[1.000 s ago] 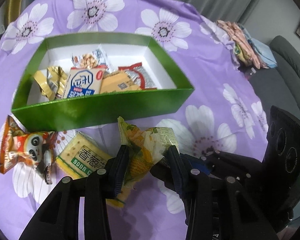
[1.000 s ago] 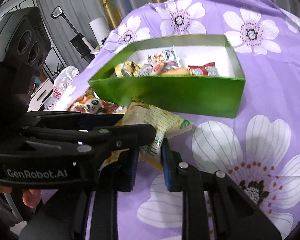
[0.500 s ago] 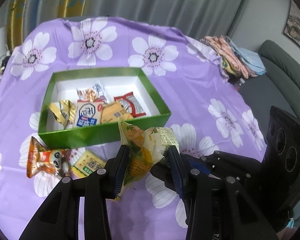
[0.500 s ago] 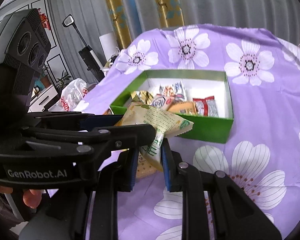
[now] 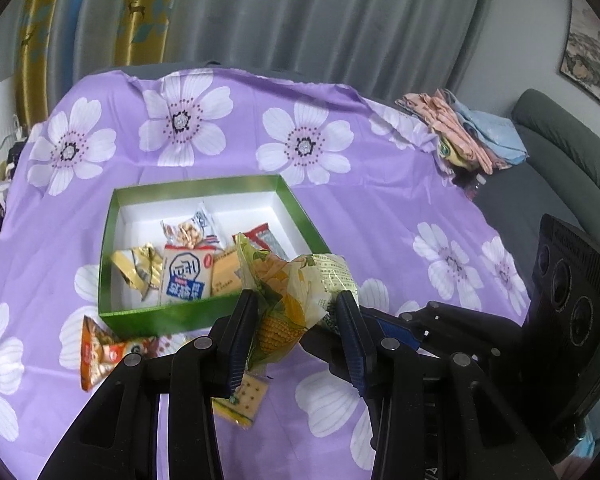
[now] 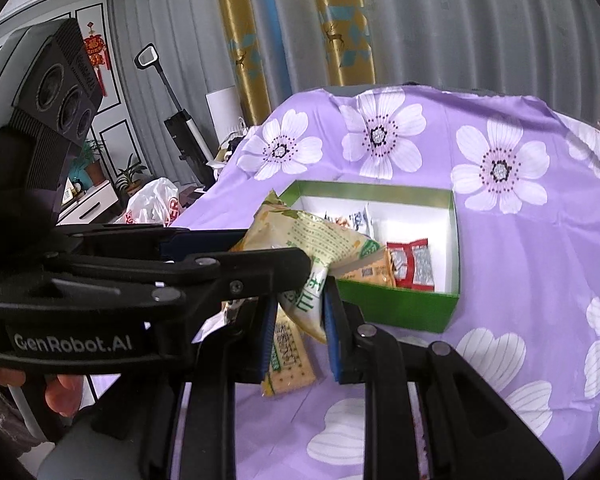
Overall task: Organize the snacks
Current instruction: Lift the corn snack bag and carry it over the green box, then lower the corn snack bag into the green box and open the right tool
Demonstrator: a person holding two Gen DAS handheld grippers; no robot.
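Observation:
A yellow-green corn snack bag hangs in the air above the near edge of the green box. My left gripper is shut on its corn-printed end. My right gripper is shut on the other end of the corn snack bag, close beside the left gripper's black fingers. The green box holds several snack packs, among them a blue-and-white pack and a red pack. A panda bag and a cracker pack lie on the purple flowered cloth before the box.
The purple flowered cloth covers the whole table. Folded clothes sit at its far right edge, with a grey sofa beyond. A white plastic bag and a stick vacuum stand off the table's left side.
Both grippers have risen together with the corn snack bag held between them. The box and the packs on the cloth now look smaller and farther below.

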